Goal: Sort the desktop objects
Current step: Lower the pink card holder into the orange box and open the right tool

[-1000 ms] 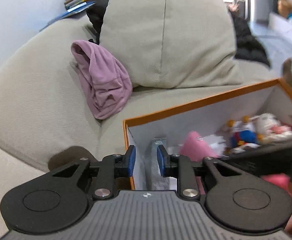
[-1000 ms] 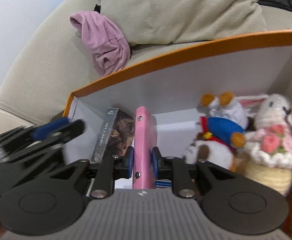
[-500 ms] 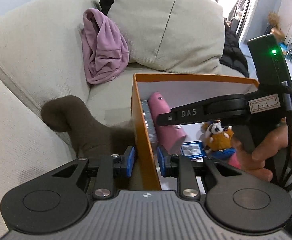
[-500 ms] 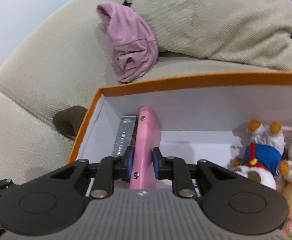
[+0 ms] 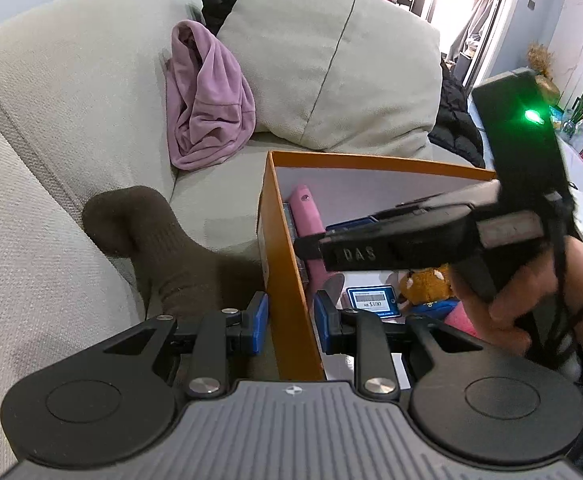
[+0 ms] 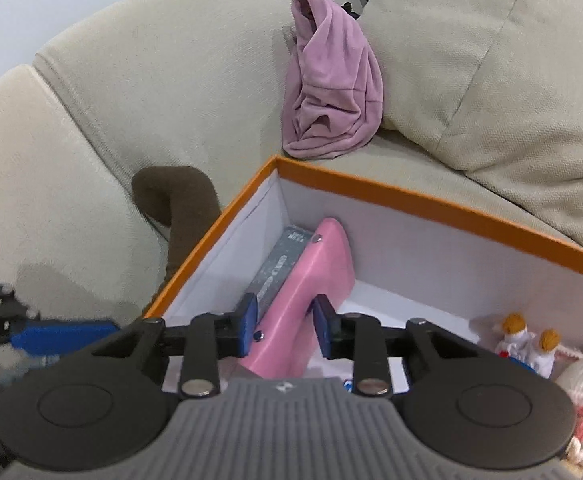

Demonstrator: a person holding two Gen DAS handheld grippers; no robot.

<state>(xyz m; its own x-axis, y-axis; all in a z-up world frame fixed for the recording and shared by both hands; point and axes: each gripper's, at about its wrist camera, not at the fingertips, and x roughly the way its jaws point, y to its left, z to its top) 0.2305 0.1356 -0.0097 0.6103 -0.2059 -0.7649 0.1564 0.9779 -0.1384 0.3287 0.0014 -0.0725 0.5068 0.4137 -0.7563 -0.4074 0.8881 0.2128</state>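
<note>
Right gripper [image 6: 283, 322] opening, pads now off the pink case [image 6: 307, 292], which leans against the grey pack [image 6: 281, 266] in the orange box [image 6: 431, 196]. Left gripper [image 5: 290, 326] shifted to straddle the box's side wall.

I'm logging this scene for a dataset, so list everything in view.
box: 1, orange outside, white inside, on the sofa
pink case: 1, on edge in the box's left end
grey pack: 1, between case and box wall
plush toys: several, box's right end
cloth: 1, mauve, on the sofa
sock: 1, brown, beside the box
cushion: 1, beige
left gripper: straddles the box wall, not pinching
right gripper: opening, case between the pads
hand: holds the right gripper
</note>
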